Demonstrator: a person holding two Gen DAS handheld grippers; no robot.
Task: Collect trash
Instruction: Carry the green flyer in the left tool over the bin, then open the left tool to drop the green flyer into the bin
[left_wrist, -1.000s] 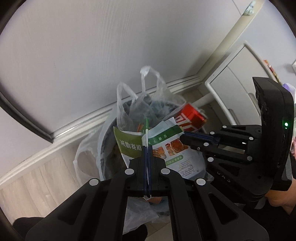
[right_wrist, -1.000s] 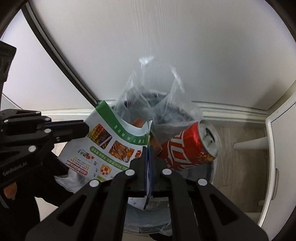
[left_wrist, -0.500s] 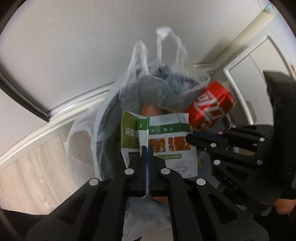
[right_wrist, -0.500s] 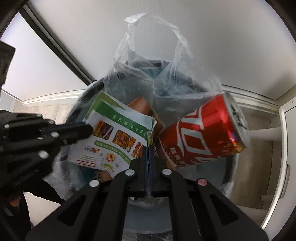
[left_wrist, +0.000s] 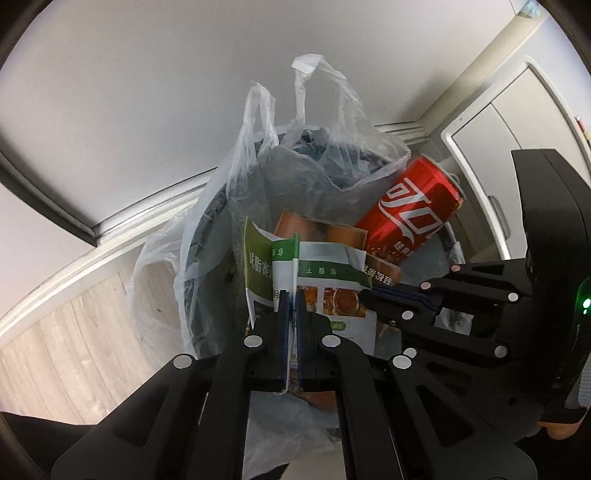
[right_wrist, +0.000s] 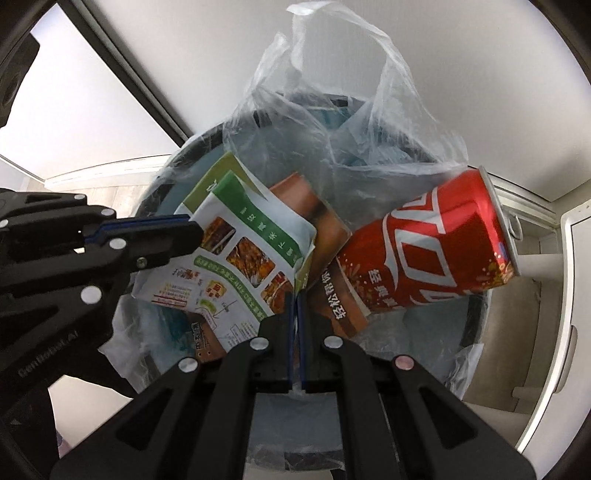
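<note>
Hanging over the bin, both grippers point steeply down with a folded flyer stretched between them. The left gripper has its jaws nearly together on the flyer's folded edge, the sheet running down the narrow slit between its blue pads; those jaws have just been easing apart slightly, paper between them. The right gripper is clamped tight on the opposite edge of that flyer. A red soda can lies tilted just right of the right gripper's tips, resting against a brown carton behind the flyer. All sit above the clear plastic bag lining the dark round bin, handles standing up by the wall.
</note>
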